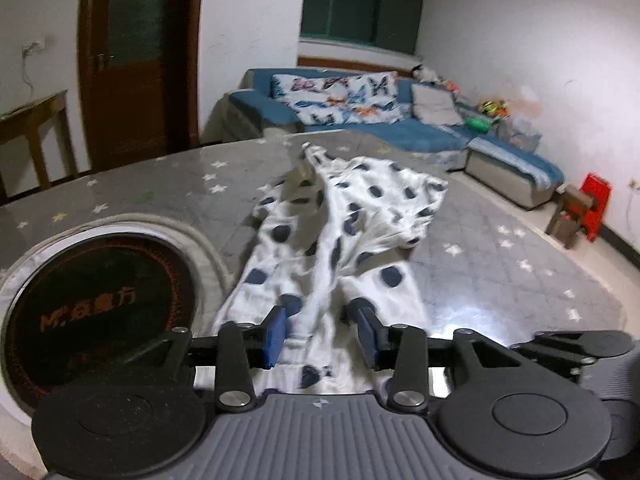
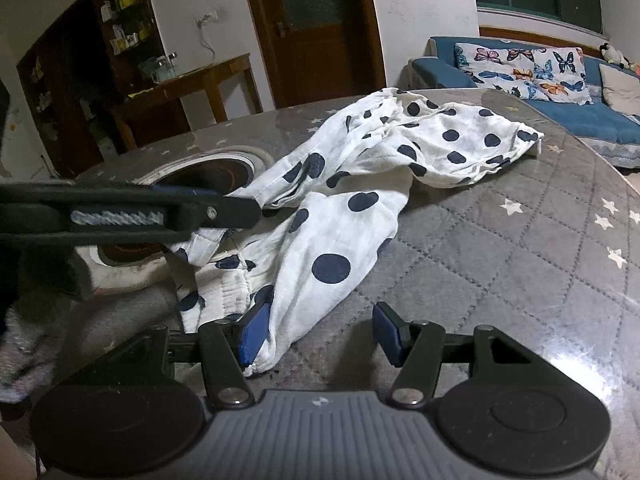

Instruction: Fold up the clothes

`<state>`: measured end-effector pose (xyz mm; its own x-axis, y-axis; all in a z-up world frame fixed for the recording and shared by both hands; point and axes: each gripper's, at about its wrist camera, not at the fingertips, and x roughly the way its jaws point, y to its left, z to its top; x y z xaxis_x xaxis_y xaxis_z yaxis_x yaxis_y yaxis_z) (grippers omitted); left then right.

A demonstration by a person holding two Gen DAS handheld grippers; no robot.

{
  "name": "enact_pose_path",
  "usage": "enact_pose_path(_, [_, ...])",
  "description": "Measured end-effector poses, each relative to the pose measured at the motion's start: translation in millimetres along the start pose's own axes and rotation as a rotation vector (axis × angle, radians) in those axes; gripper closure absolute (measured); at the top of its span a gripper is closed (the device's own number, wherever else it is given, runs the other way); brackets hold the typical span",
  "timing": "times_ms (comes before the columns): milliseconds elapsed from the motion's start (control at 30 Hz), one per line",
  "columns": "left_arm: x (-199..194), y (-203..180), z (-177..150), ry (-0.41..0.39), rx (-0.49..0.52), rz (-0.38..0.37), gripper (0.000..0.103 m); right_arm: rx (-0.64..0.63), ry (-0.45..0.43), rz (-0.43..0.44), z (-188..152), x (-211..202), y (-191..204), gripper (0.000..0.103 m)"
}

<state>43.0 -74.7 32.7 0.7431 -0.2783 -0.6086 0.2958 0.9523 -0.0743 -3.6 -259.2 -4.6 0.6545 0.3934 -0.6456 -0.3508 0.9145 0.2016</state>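
At the left of the table [image 1: 500, 280], set into its top, sits a round dark burner [image 1: 100, 308], and the garment [image 1: 332, 248] lies just beside it, running from the near edge toward the far edge in a crumpled heap. It is white with dark dots, rumpled and half twisted, so nothing counts as folded yet.

The left gripper [image 1: 322, 334] hovers low over the near end of the garment with its fingers [image 1: 276, 334] released; cloth lies between them but is not pinched. In the right wrist view this same tool crosses from the left edge, its tip reaching the bunched cloth near the burner.

Further right, the right gripper [image 2: 320, 334] is also released, wide apart. Its left finger [image 2: 254, 332] touches the garment's near hem, while the other stands over bare quilted cover.

The step in hand looks like taking hold of the near end to spread it flat. To do this well, each gripper should close on a single edge layer at separate corners of the hem, not on a bunch, then pull apart and toward the near edge to drag the twist out. Keep the cloth off the burner, and flatten before any fold.
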Motion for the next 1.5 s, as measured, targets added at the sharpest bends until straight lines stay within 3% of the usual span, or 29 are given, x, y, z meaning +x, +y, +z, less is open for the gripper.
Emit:
enact_pose_path(133, [0.4,7.3,-1.8,-0.010,0.001,0.063,0.060,0.005,-0.002,0.027,0.4,2.2,1.2,0.048])
enact_pose_path(333, [8.0,22.4,-2.5,0.007,-0.011,0.122,0.060,0.014,-0.004,0.063,1.9,-2.1,-2.8,0.072])
enact_pose_path(367, [9.7,24.7,-3.1,0.012,-0.012,0.121,0.062,0.015,-0.006,0.065,2.0,-4.5,-4.3,0.079])
enact_pose_path(433, [11.8,28.5,-3.5,0.021,-0.017,0.118,0.081,0.017,-0.011,0.069,2.3,-9.2,-7.3,0.085])
enact_pose_path(467, [10.5,31.5,-3.2,0.026,-0.032,0.110,0.085,0.018,-0.013,0.071,2.4,-11.6,-8.8,0.088])
enact_pose_path(667, [-7.3,43.5,-0.4,0.019,-0.101,0.066,0.092,0.024,-0.027,0.083,3.1,-25.9,-17.8,0.099])
enact_pose_path(900, [-36.9,67.8,-10.1,0.030,-0.233,-0.004,0.093,0.043,-0.021,0.079,2.7,-58.1,-40.3,0.099])
enact_pose_path(1033, [-38.5,71.9,-13.8,0.028,-0.248,0.038,0.093,0.057,-0.014,0.082,0.7,-59.8,-41.7,0.093])
enact_pose_path(1067, [-38.8,73.1,-14.5,0.027,-0.258,0.039,0.093,0.060,-0.015,0.093,1.3,-56.7,-39.3,0.089])
enact_pose_path(1167, [-45.9,72.7,-16.3,0.015,-0.260,0.050,0.093,0.057,-0.007,0.112,1.9,-48.3,-33.4,0.055])
enact_pose_path(1300, [-55.2,79.1,-21.7,0.010,-0.280,0.069,0.093,0.039,0.016,0.120,1.1,-38.2,-27.3,0.050])
enact_pose_path(1433, [-65.2,86.1,-24.7,0.004,-0.313,0.071,0.093,0.022,0.039,0.128,0.3,-28.1,-21.3,0.054])
enact_pose_path(1467, [-68.0,87.7,-25.8,0.002,-0.318,0.069,0.093,0.017,0.045,0.130,0.1,-25.6,-19.8,0.062])
enact_pose_path(1500, [-70.8,89.2,-26.9,0.000,-0.322,0.068,0.093,0.013,0.051,0.132,-0.1,-23.0,-18.3,0.078])
